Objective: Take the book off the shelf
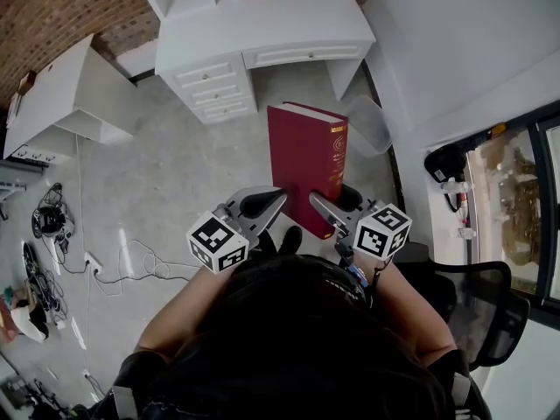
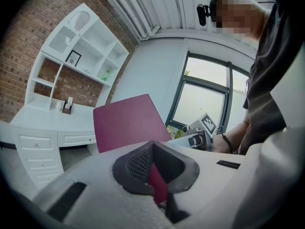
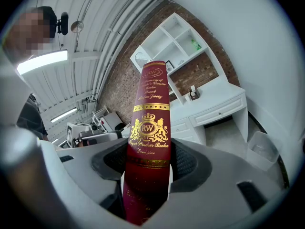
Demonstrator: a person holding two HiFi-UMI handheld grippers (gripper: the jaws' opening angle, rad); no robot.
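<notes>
There are two grippers, one book, one desk and one bin. The left gripper [image 1: 262,204] is nipping a thin red edge of the book [image 1: 304,160], its jaws standing narrow. The book is hanging in the air between the grippers, stretching from them toward twelve o'clock. It is well apart from the desk [image 1: 262,33] at twelve and the bin [image 1: 372,125] at two. The right gripper [image 1: 337,208] is clamping the gold-printed spine, jaws standing wide around it.

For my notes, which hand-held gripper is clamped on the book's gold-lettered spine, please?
The right hand-held gripper; the left hand-held gripper pinches the red book's thin cover.
</notes>
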